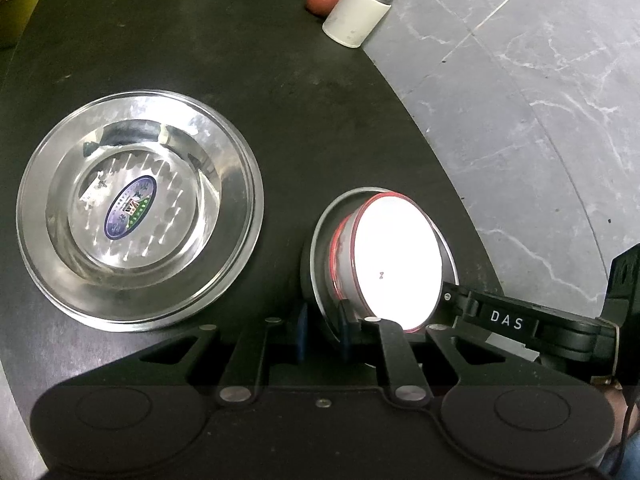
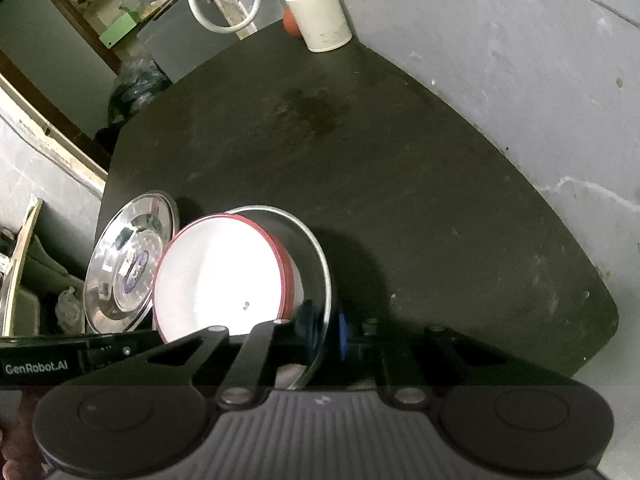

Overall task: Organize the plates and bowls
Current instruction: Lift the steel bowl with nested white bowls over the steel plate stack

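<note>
Both grippers clamp one steel bowl rim

The left gripper (image 1: pixel 322 330) and right gripper (image 2: pixel 326 330) grip the steel bowl (image 1: pixel 320 264) holding a white red-rimmed bowl (image 1: pixel 396 264), beside the steel plate (image 1: pixel 140 208) on the dark table (image 1: pixel 240 60).

A steel plate (image 1: pixel 140 212) lies flat on my left, a shallow steel dish with an oval sticker nested in it. Beside it sits a steel bowl (image 2: pixel 316 256) – inside, a white bowl (image 1: pixel 396 260) with a red rim, tilted on edge.
</note>
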Motion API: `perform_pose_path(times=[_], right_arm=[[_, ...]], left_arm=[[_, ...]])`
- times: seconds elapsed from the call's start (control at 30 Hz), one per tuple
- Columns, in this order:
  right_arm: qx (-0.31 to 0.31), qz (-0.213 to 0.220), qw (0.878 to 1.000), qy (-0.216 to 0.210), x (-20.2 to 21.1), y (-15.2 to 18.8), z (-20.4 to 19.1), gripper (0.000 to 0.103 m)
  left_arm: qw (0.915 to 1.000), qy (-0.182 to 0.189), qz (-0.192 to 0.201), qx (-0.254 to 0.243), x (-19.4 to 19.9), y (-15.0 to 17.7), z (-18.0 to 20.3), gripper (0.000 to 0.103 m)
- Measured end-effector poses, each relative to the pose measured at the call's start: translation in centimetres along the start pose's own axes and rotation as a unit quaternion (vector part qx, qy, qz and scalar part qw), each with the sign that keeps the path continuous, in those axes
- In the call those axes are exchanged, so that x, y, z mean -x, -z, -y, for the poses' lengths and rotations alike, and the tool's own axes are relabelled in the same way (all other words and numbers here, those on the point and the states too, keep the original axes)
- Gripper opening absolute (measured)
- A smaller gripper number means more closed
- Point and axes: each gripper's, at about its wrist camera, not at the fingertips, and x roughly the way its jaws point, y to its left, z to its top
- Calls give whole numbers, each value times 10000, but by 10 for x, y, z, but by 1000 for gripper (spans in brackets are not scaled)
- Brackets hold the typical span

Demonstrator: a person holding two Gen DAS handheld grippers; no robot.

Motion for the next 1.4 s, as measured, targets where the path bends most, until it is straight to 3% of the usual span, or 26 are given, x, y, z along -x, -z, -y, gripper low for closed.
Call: perform_pose_path(times=[0.4,0.7,1.4], right_arm=[[20,62,10000,-32,3,6,4,14],[59,187,9998,-42,9,3,1,14],[636,331,9967,-387,-2,-31,-45,14]], left_arm=[[9996,110,103,-225,0,0,5,16],[9988,67,390,-291,12,-4,3,16],[9944,-169,1025,179,55,-21,-32,15]])
